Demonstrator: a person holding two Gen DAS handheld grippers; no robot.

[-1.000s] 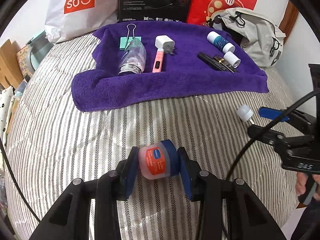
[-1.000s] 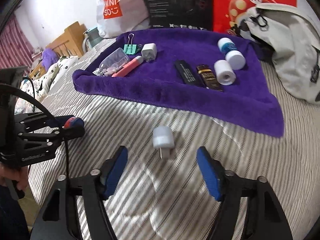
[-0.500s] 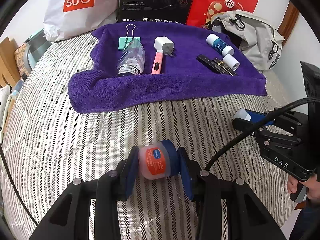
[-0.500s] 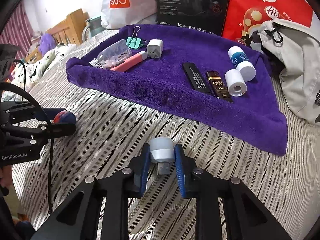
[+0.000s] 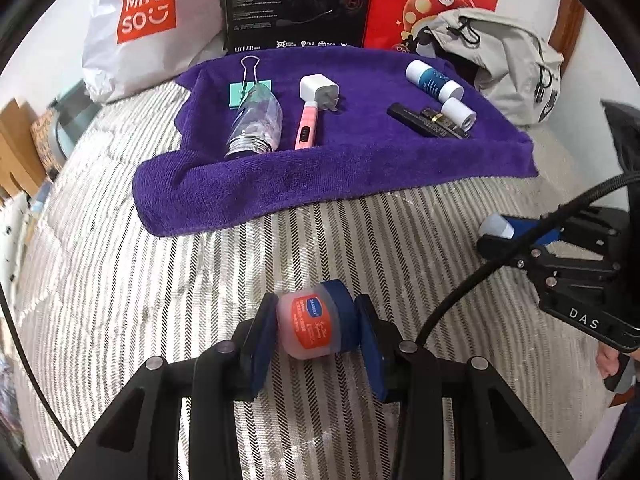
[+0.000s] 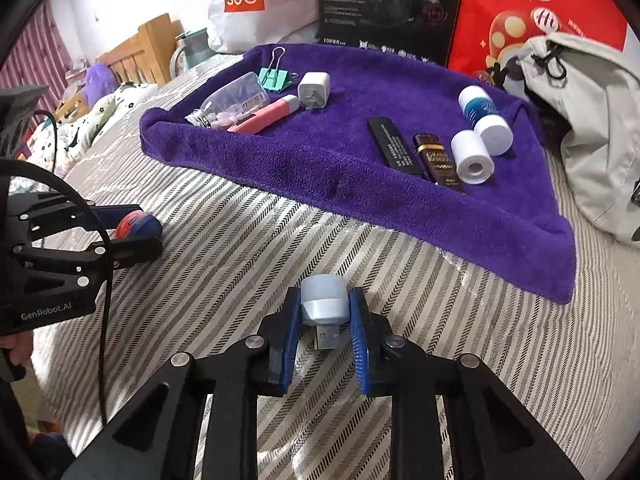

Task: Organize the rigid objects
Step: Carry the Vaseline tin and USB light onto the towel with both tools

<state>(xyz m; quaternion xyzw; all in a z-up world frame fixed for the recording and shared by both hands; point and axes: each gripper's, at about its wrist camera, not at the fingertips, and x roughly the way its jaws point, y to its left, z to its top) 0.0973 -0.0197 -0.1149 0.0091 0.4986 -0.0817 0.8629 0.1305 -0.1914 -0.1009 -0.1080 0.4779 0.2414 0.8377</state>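
Note:
My left gripper (image 5: 316, 326) is shut on a small jar (image 5: 318, 326) with a blue lid and an orange label, held above the striped bedspread. My right gripper (image 6: 323, 312) is shut on a white USB plug light (image 6: 322, 304), its metal plug pointing back at the camera. Ahead lies a purple towel (image 5: 340, 160) carrying a clear bottle (image 5: 256, 128), a teal binder clip (image 5: 248, 88), a pink pen-like stick (image 5: 307, 128), a white charger (image 5: 318, 88), two dark flat cases (image 6: 416, 152), a blue-and-white tube (image 6: 482, 116) and a white roll (image 6: 472, 158). Each gripper shows at the edge of the other's view.
Behind the towel stand a white shopping bag (image 5: 152, 16), a black box (image 5: 300, 0) and a red bag (image 5: 436, 0). A grey backpack (image 6: 592, 120) slumps at the towel's right end. A wooden bed frame (image 6: 140, 52) and teal kettle (image 6: 192, 52) lie far left.
My right gripper closed on the USB plug light, which lay loose on the bedspread a second ago, and lifted it. The left gripper kept its hold on the jar.

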